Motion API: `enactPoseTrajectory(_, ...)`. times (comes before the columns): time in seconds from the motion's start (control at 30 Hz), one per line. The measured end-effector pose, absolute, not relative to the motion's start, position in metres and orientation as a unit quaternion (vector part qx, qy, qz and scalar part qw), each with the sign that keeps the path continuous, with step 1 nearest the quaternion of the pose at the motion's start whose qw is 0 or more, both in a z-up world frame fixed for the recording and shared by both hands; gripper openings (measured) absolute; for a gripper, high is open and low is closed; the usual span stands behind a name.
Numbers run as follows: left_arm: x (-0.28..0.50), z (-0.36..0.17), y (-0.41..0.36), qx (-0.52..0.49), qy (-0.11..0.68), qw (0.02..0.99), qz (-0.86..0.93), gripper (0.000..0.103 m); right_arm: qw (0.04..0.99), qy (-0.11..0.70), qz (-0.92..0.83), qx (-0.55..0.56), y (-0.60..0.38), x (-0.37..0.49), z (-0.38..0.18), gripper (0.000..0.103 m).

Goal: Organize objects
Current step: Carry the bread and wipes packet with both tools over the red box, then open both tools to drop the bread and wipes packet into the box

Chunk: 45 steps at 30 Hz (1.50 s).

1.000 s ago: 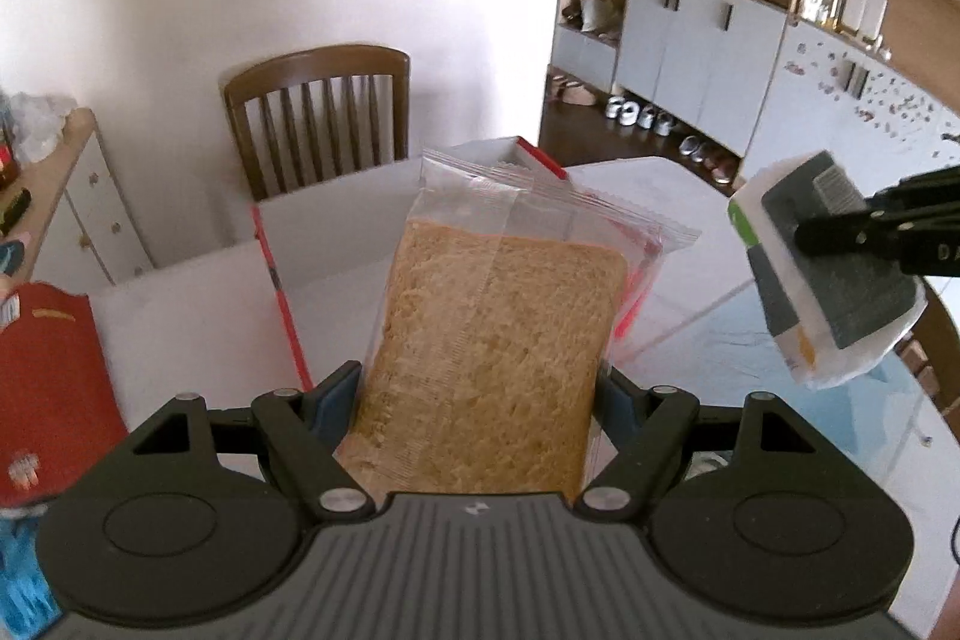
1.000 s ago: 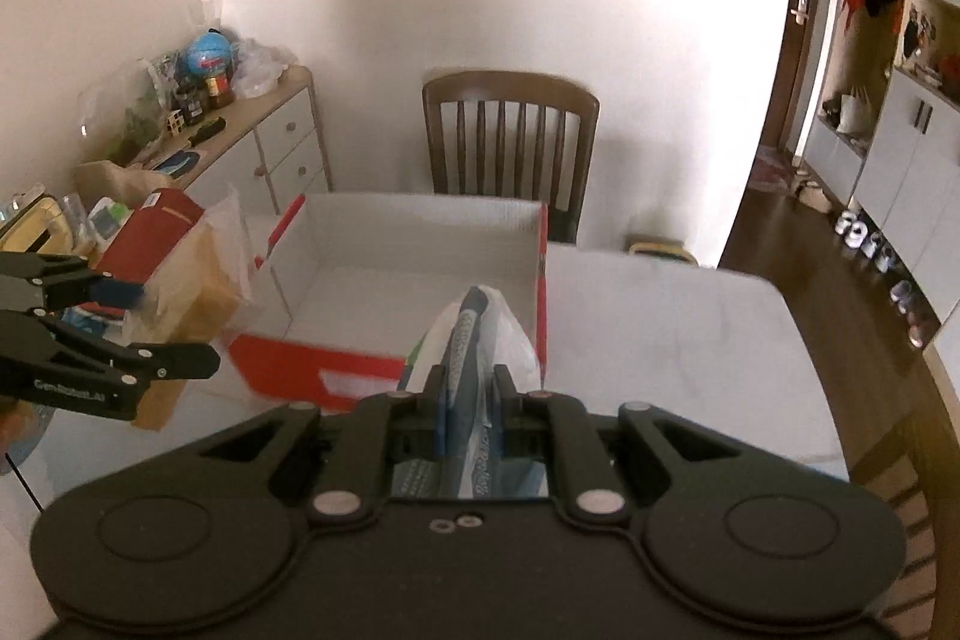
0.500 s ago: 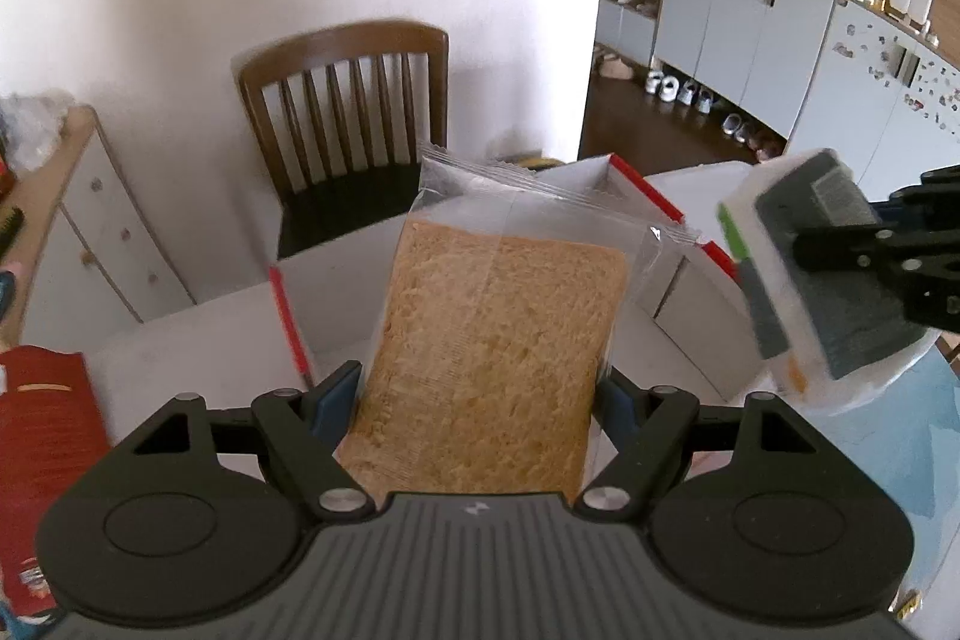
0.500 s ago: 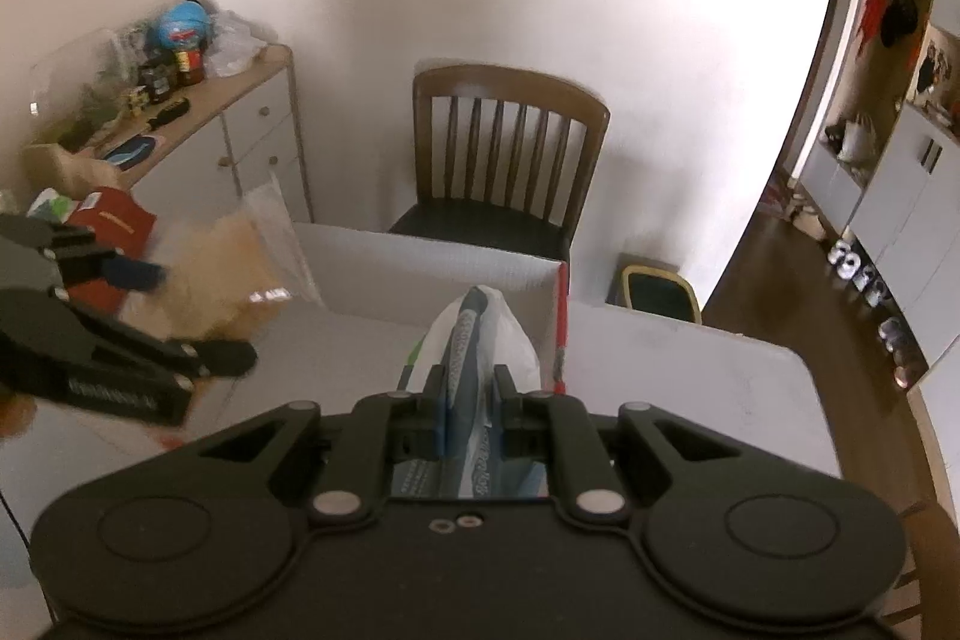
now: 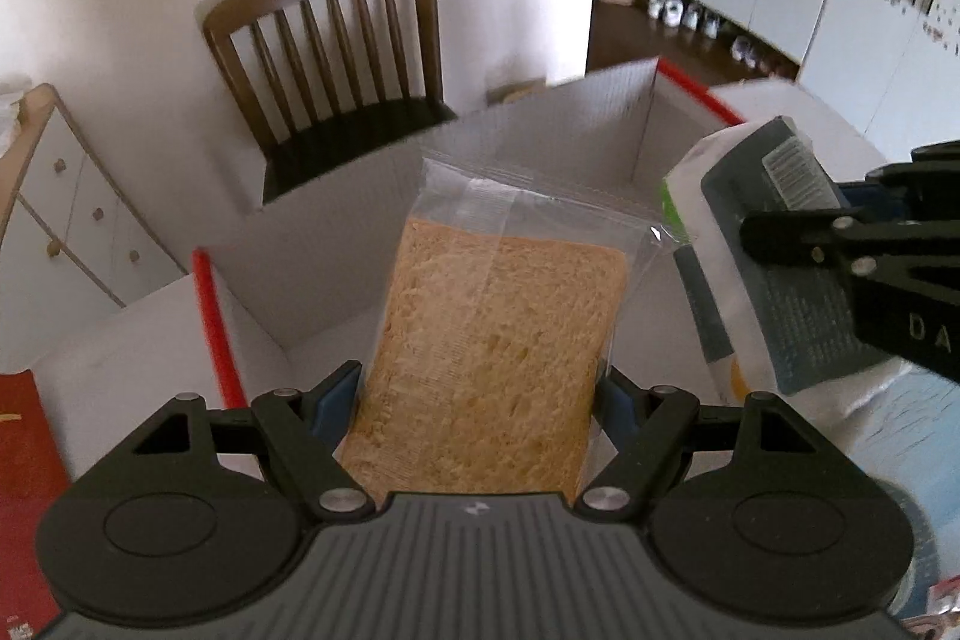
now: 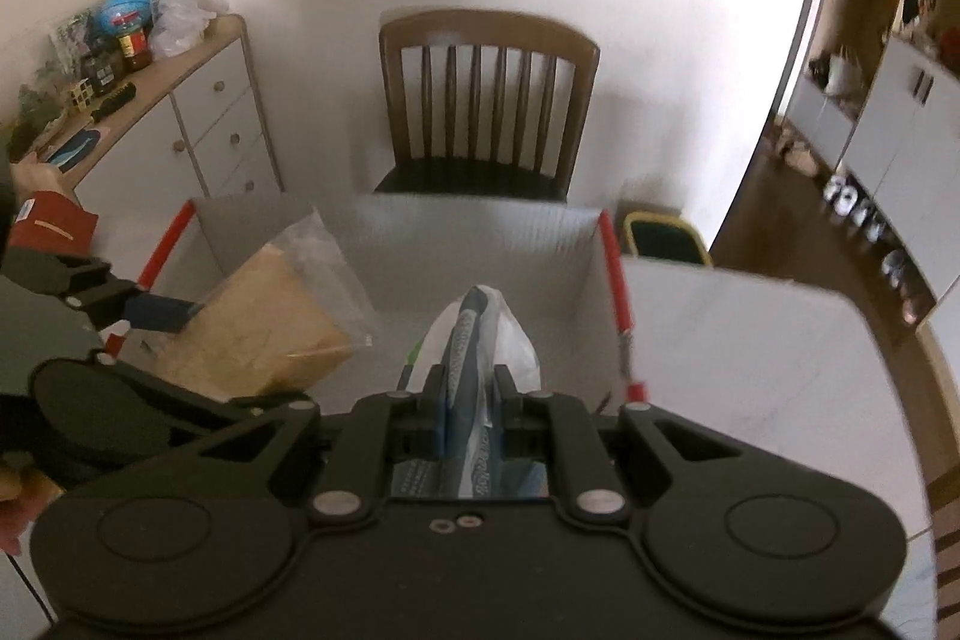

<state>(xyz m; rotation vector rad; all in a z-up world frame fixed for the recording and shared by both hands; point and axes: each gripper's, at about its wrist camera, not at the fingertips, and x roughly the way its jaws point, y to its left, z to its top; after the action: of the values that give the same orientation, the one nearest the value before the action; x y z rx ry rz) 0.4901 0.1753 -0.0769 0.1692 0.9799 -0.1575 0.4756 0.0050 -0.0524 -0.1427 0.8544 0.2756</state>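
Left hand-held gripper (image 5: 480, 400) clamps tan bread slice in clear bag (image 5: 498, 340); right hand-held gripper (image 6: 471, 394) pinches flat blue-grey packet in white plastic (image 6: 480, 334); both above white red-edged box (image 5: 540, 142).

Ahead of both hand-held grippers the white box (image 6: 474, 244) stands open-topped, its floor bare. Its red-edged side walls (image 5: 213, 316) flank the way in. Beyond its far wall a wooden chair (image 6: 489, 100) blocks passage.
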Motion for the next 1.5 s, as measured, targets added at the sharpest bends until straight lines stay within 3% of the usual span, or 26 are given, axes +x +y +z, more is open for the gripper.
enactPoseTrajectory(0.47, 0.524, -0.118, 0.160, 0.111, 0.536, 0.830, -0.112, 0.080, 0.877, 0.461, 0.112, -0.077, 0.010, 0.479, -0.101, 0.019)
enactPoseTrajectory(0.67, 0.528, -0.124, 0.162, 0.100, 0.561, 0.812, -0.125, 0.080, 0.871, 0.472, 0.107, -0.084, 0.006, 0.481, -0.106, 0.031)
enactPoseTrajectory(0.8, 0.527, -0.122, 0.165, 0.092, 0.555, 0.817, -0.130, 0.081, 0.871, 0.470, 0.112, -0.082, 0.004, 0.481, -0.100, 0.037)
enactPoseTrajectory(0.9, 0.526, -0.117, 0.170, 0.083, 0.543, 0.826, -0.127, 0.082, 0.876, 0.458, 0.116, -0.093, 0.006, 0.477, -0.094, 0.046)
enactPoseTrajectory(0.97, 0.526, -0.114, 0.173, 0.080, 0.538, 0.830, -0.124, 0.090, 0.878, 0.454, 0.115, -0.101, 0.004, 0.473, -0.091, 0.053)
enactPoseTrajectory(1.5, 0.494, -0.049, 0.179, 0.068, 0.474, 0.870, -0.116, 0.092, 0.897, 0.408, 0.138, -0.099, -0.022, 0.431, -0.036, 0.057)
